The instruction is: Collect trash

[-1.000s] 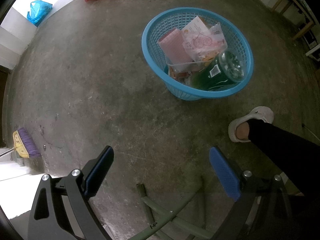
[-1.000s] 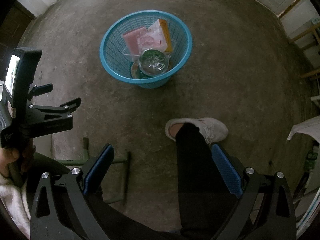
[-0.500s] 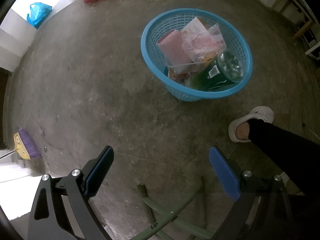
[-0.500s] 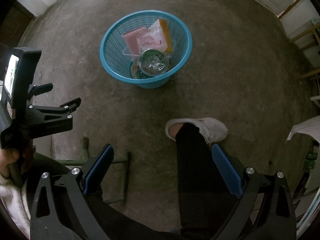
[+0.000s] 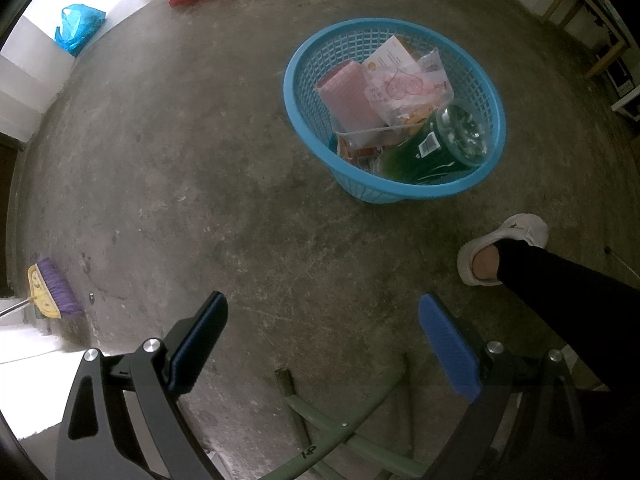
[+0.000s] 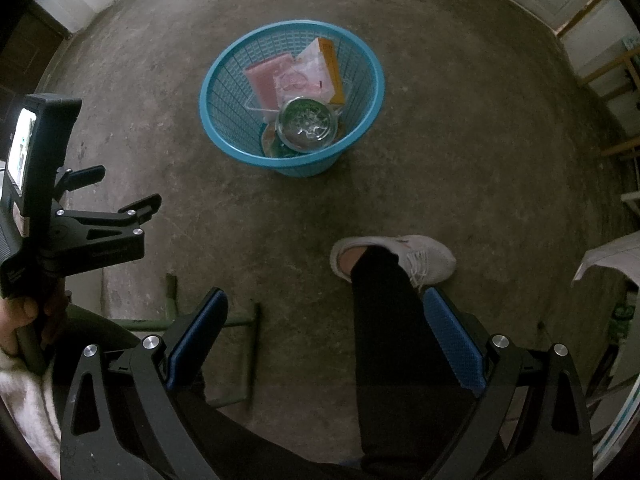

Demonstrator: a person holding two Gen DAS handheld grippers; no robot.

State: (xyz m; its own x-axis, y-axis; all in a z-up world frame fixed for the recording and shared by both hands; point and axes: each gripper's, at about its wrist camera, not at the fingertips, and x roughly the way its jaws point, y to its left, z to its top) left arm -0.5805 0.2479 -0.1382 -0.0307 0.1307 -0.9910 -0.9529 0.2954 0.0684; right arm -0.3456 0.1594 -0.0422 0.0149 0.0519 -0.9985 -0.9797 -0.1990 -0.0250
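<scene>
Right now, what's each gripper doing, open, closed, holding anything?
Left gripper: open, holding nothing.
Right gripper: open, holding nothing.

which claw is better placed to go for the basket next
Probably the left claw: open, with bare floor between it and the blue basket. The right claw is open too, but the person's leg crosses its path.

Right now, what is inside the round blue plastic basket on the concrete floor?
The blue basket holds a green plastic bottle lying bottom-up, a pink flat pack, a clear printed wrapper and a clear tray edge. Anything beneath these is covered.
</scene>
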